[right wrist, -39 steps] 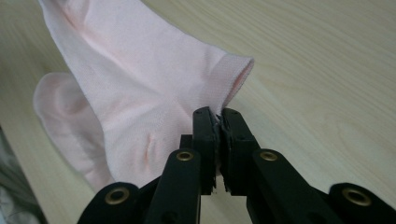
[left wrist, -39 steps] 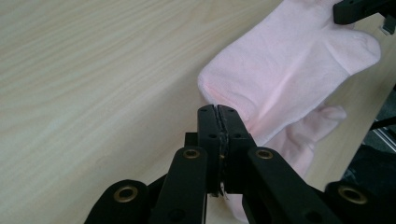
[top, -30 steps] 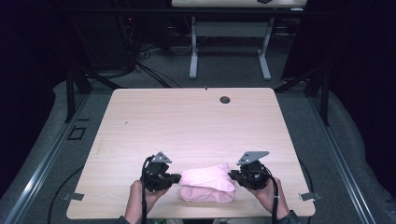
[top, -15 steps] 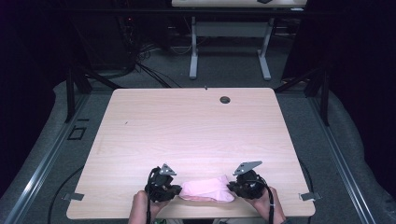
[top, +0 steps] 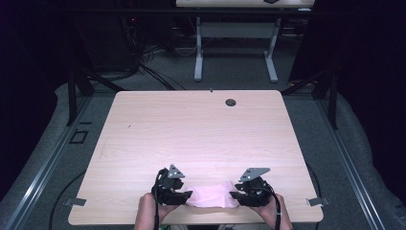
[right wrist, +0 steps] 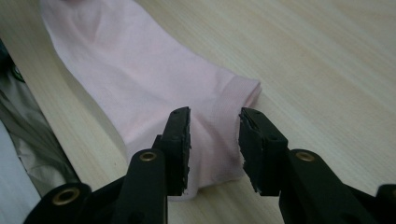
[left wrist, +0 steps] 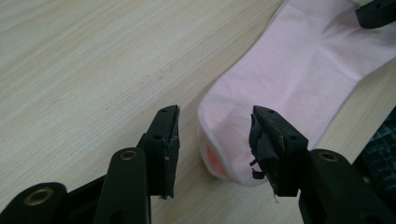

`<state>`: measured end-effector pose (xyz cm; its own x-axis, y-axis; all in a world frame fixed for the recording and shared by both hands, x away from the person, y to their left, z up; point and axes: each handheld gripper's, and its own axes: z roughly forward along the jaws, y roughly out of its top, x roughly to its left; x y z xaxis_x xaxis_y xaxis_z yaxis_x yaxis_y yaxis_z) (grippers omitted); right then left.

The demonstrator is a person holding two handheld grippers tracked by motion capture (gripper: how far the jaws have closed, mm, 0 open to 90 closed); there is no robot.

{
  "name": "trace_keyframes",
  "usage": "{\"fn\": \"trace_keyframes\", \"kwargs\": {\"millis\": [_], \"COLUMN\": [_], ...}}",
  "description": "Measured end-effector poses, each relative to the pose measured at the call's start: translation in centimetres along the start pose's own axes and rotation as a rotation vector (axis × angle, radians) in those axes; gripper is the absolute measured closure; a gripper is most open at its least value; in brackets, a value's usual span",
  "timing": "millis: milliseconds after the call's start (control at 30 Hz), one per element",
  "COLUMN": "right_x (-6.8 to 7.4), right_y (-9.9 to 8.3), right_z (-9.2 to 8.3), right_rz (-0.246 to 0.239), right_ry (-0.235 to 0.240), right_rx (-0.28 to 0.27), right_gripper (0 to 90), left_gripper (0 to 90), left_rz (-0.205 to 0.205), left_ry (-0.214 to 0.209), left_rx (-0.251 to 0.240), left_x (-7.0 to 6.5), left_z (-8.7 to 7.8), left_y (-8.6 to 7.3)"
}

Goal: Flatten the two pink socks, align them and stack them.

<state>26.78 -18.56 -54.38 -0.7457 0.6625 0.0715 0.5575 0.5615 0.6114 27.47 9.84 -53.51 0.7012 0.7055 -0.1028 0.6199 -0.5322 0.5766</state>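
Surroundings: dark room, grey carpet, second desk frame [top: 234, 48] on white legs beyond the tabletop, cables on the floor at back left.
Tabletop [top: 191, 134]: pale wood-grain laminate, rounded corners, matte; round cable hole [top: 231, 102] near the far edge, well apart from the work.
Sock [top: 211, 196]: pink, soft knit, lying flat and slightly rumpled at the near edge of the tabletop, between the two tongs; smooth weave, ribbed cuff at one end, rounded toe with a deeper pink patch at the other.
Left tongs [top: 186, 195]: black, grey three-cornered plate on top, held in the person's left hand; jaws just been opening, now parted, toe of the sock [left wrist: 280, 84] between and just ahead of them, pads not pressing on it; torn black padding on one jaw.
Right tongs [top: 235, 196]: black, same plate, held in the right hand; jaws just been opening, now parted astride the cuff of the sock [right wrist: 154, 79], fabric between them, no squeeze visible.
In the way: bare wood around the sock; near tabletop edge just behind both hands.
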Motion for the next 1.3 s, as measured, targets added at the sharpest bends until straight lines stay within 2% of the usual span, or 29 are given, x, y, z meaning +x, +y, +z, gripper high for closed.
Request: {"fn": "trace_keyframes", "kwargs": {"millis": [133, 267, 333, 500, 600, 700, 833, 933, 1067, 1100, 1133, 1167, 1200, 1267, 1300], "right_x": [0.0, -0.1, -0.2, -0.2, -0.6, -0.6, -0.8, -1.0, -1.4, -1.4, -1.6, -1.7, -1.9, -2.2, -2.5], "right_y": [-0.4, -0.8, -0.9, -1.0, -1.2, -1.2, -0.8, -0.5, 0.0, 0.0, 0.0, 0.0, 0.0, -0.2, -0.3], "right_z": [1.2, 1.6, 1.6, 1.7, 1.7, 1.7, 0.8, -0.3, -1.7, -1.7, -2.5, -2.8, -3.1, -3.7, -4.0], "right_rz": [-0.010, -0.012, -0.008, -0.009, 0.024, 0.024, 0.032, 0.051, 0.060, 0.060, 0.074, 0.076, 0.087, 0.098, 0.098], "right_ry": [-0.012, -0.034, -0.024, -0.041, -0.024, -0.018, -0.035, -0.038, -0.035, -0.035, -0.044, -0.053, -0.057, -0.070, -0.078], "right_rx": [0.041, 0.052, 0.042, 0.049, 0.042, 0.041, 0.010, -0.039, -0.102, -0.102, -0.126, -0.133, -0.148, -0.161, -0.173], "right_gripper": [66.0, 67.3, 67.7, 67.0, 66.2, 64.6, 57.6, 50.4, 36.4, 36.4, 26.2, 22.3, 19.3, 14.7, 14.1], "left_gripper": [54.4, 54.4, 54.1, 52.9, 49.3, 38.9, 26.9, 19.7, 14.0, 11.8, 9.0, 6.7, 4.5, 2.2, 0.3], "left_rz": [0.015, 0.021, 0.025, 0.020, 0.018, 0.012, -0.006, -0.011, -0.017, -0.017, -0.030, -0.030, -0.048, -0.067, -0.083], "left_ry": [0.046, 0.072, 0.083, 0.083, 0.083, 0.081, 0.087, 0.088, 0.102, 0.102, 0.117, 0.117, 0.127, 0.152, 0.151], "left_rx": [0.051, 0.063, 0.059, 0.051, 0.043, 0.035, -0.016, -0.039, -0.079, -0.079, -0.102, -0.102, -0.112, -0.124, -0.125], "left_x": [0.3, 0.3, 0.3, 0.3, 0.6, 0.8, 1.6, 2.1, 2.8, 2.8, 3.3, 3.3, 4.1, 4.8, 5.3], "left_z": [1.7, 2.2, 2.2, 2.3, 2.2, 2.1, 0.7, -0.3, -2.0, -2.0, -2.9, -2.9, -3.8, -4.5, -4.9], "left_y": [-0.4, -1.0, -1.1, -1.2, -1.3, -1.4, -1.2, -1.0, -0.7, -0.7, -0.7, -0.7, -0.8, -1.2, -1.4]}}
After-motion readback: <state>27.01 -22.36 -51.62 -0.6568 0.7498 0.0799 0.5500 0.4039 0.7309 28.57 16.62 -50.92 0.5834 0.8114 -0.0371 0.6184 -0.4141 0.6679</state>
